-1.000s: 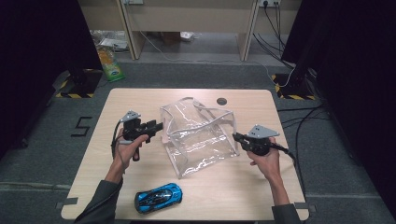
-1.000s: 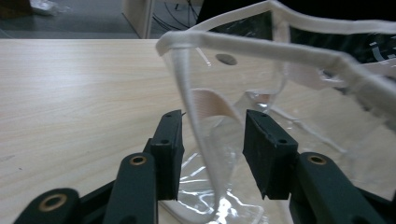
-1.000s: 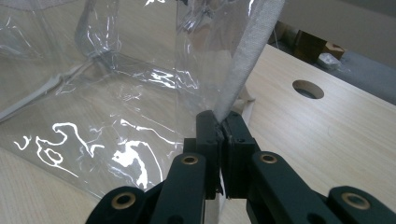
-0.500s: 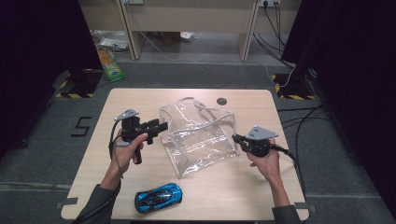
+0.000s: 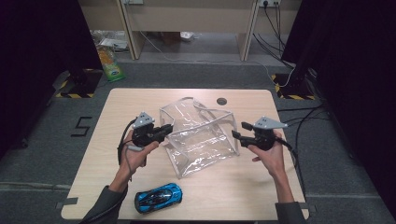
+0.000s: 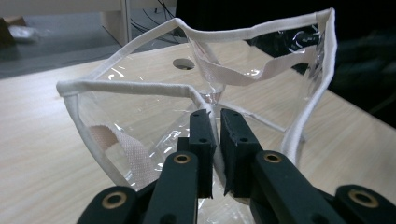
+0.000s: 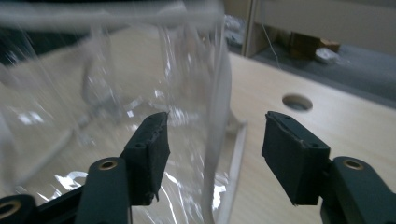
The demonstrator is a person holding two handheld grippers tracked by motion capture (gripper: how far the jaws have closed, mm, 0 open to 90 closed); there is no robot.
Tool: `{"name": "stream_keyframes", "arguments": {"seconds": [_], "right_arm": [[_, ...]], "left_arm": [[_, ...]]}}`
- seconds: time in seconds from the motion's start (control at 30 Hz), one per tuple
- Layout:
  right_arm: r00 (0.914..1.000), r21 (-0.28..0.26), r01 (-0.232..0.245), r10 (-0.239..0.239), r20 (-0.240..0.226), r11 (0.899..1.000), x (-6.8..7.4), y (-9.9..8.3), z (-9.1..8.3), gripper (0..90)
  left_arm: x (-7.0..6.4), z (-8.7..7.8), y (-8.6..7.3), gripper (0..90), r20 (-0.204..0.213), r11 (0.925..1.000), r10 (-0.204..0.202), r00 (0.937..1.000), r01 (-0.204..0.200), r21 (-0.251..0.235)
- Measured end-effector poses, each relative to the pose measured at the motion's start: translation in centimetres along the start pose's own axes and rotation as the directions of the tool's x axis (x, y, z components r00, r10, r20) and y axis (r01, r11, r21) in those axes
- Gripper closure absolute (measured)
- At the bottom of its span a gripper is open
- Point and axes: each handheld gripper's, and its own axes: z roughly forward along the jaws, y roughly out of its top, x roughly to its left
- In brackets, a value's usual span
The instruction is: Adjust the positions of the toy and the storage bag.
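Clear plastic bag [image 5: 201,135] pinched by left tongs [image 6: 215,135], right tongs [image 7: 215,140] straddling its edge

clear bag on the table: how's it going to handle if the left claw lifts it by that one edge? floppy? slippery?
Probably floppy: the clear bag has thin film walls that already buckle and crease. The white trim likely stiffens only the edges, so it may sag from the left claw. It looks empty, so probably light. The glossy film may be slippery; gripping at the trim seems safer.
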Motion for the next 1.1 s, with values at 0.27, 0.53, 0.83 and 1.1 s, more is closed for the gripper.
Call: {"name": "stream_keyframes", "arguments": {"seconds": [0.27, 0.53, 0.83, 1.1], "right_arm": [[0.9997, -0.021, -0.020, 0.021, 0.014, 1.000, 0.4, 5.6, -0.2, 39.4], [0.9984, -0.002, -0.049, 0.049, 0.028, 0.999, 0.5, 7.0, 1.9, 40.3], [0.9997, 0.125, -0.022, 0.020, 0.014, 0.992, 0.9, 7.0, 3.1, 49.0], [0.9992, 0.191, 0.040, -0.038, -0.014, 0.981, 2.4, 4.0, 2.5, 62.6]], "left_arm": [[-0.3, -0.1, -0.4, 83.6, -0.018, 0.9994, 0.032, 0.9993, -0.032, -0.012], [-0.3, -0.1, -0.5, 83.5, -0.018, 0.9987, 0.050, 0.9986, -0.051, -0.011], [-0.4, -0.2, -0.9, 83.4, -0.009, 0.9987, 0.045, 0.9989, -0.046, -0.022], [-1.2, 0.0, -3.0, 84.6, -0.013, 0.9969, 0.076, 0.9970, -0.076, 0.023]]}}
